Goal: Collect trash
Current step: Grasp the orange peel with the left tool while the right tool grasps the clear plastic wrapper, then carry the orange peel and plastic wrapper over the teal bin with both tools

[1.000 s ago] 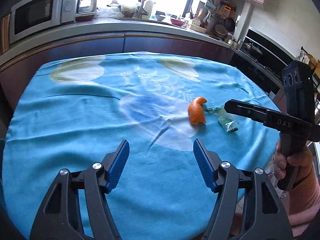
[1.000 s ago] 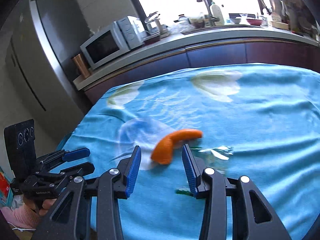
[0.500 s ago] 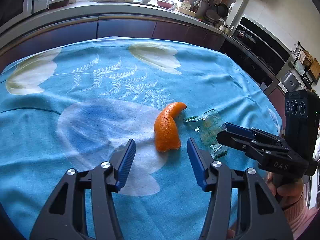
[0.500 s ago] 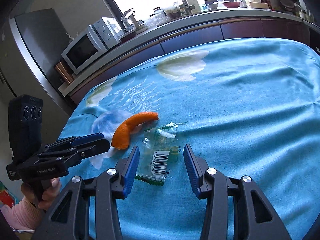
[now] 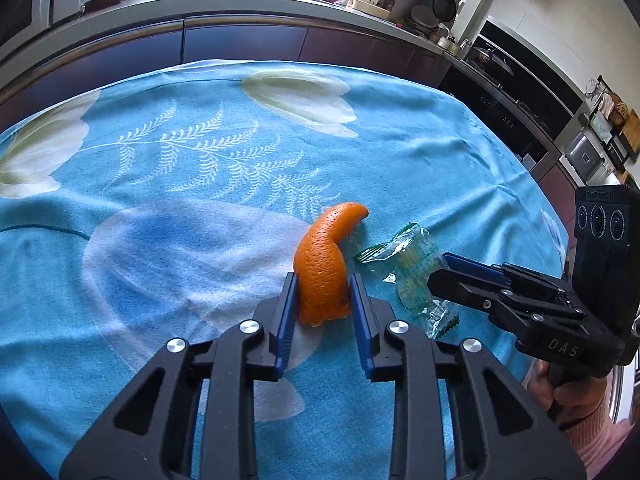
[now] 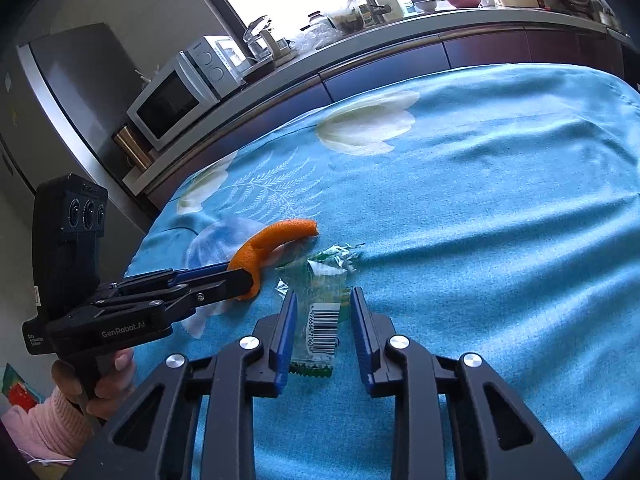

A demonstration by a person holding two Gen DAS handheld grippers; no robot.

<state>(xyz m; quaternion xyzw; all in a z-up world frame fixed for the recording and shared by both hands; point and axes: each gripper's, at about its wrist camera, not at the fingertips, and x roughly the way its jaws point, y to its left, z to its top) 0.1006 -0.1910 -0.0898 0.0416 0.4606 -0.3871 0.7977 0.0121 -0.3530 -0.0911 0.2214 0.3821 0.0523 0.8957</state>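
A curved orange peel (image 5: 324, 268) lies on the blue flowered tablecloth (image 5: 180, 248). My left gripper (image 5: 322, 280) is closing, and both blue pads touch the peel's wide end. Right of the peel lies a clear crinkled wrapper (image 6: 322, 320) with green edges and a barcode. My right gripper (image 6: 322, 296) is closing around it. The wrapper lies flat between the pads, with a sliver of cloth showing at the right pad. In the right wrist view the left gripper (image 6: 240, 276) comes in from the left onto the peel (image 6: 280, 234). In the left wrist view the right gripper (image 5: 440, 270) hangs over the wrapper (image 5: 412, 264).
A dark kitchen counter (image 5: 240, 24) with dishes runs behind the table. A microwave (image 6: 172, 100) and a grey fridge (image 6: 72, 92) stand at the left. A black oven front (image 5: 520, 120) is beyond the table's right edge. A hand in a pink sleeve (image 6: 60, 412) holds the left gripper.
Both grippers moved forward and down to the trash and narrowed. The left now has the peel between its pads. The right now straddles the wrapper.
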